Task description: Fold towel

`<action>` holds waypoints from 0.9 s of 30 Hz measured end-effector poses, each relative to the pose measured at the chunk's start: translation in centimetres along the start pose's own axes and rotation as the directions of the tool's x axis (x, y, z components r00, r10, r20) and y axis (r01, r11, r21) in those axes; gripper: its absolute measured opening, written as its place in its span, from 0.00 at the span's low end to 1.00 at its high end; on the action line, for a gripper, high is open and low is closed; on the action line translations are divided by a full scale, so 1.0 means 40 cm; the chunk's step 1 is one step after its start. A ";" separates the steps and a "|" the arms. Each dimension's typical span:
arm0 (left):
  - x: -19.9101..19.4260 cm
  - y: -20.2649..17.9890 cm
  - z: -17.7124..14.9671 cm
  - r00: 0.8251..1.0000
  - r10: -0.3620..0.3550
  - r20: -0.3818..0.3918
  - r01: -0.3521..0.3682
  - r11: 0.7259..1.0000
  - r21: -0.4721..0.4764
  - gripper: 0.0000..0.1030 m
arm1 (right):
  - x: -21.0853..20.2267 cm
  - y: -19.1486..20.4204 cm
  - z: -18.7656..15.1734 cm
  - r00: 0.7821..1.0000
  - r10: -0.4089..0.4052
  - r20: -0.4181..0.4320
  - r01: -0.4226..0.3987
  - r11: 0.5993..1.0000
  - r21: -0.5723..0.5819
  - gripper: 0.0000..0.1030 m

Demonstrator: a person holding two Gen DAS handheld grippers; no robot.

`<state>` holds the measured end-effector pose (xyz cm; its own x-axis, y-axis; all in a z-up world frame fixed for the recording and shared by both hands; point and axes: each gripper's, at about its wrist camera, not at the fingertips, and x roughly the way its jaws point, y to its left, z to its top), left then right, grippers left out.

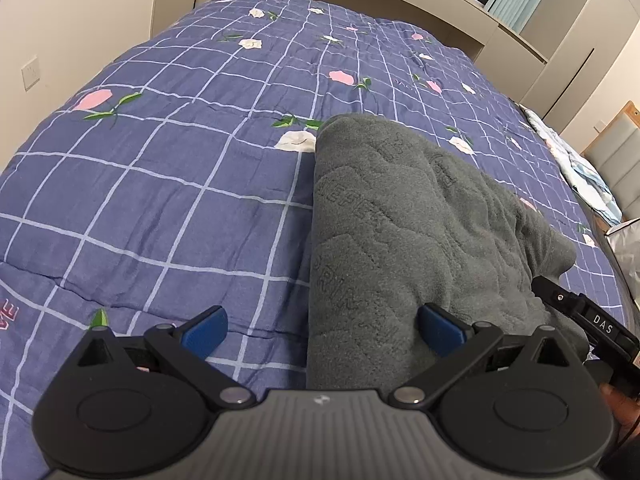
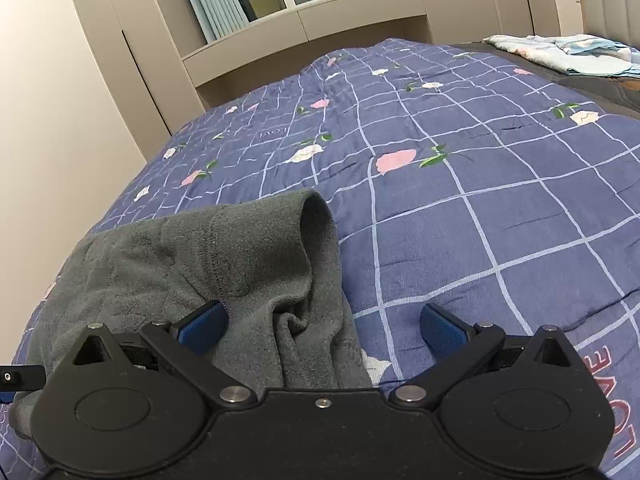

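Grey towel [image 1: 420, 240] lies bunched on the blue checked quilt [image 1: 160, 200]. Left gripper [image 1: 322, 326] gapes wide over its left edge; right gripper [image 2: 322, 326], equally wide, over its right edge.

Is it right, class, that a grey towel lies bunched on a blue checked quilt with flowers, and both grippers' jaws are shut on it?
Not quite. Both wrist views show the jaws spread wide, holding nothing. The grey towel does lie bunched on the blue checked quilt with flowers.
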<state>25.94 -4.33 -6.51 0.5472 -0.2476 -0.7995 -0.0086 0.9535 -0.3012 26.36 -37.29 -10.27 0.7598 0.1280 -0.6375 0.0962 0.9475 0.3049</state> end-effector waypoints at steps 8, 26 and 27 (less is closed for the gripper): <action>-0.018 -0.029 0.017 0.999 0.039 0.001 -0.039 0.996 0.080 1.00 | -0.023 -0.043 0.002 0.991 0.125 -0.045 -0.121 0.989 0.089 1.00; 0.050 0.011 0.044 0.987 -0.143 -0.070 0.149 0.984 0.093 1.00 | 0.008 -0.044 0.022 0.900 0.381 -0.211 -0.369 0.924 0.096 1.00; 0.060 0.019 0.045 0.984 -0.161 -0.082 0.167 0.983 0.075 1.00 | 0.013 -0.047 0.024 0.898 0.388 -0.209 -0.372 0.921 0.112 1.00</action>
<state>28.76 -3.90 -7.73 0.4705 -0.4112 -0.7807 0.1455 0.9088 -0.3910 27.21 -39.27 -10.49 0.5849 0.5435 -0.6020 -0.1222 0.7928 0.5971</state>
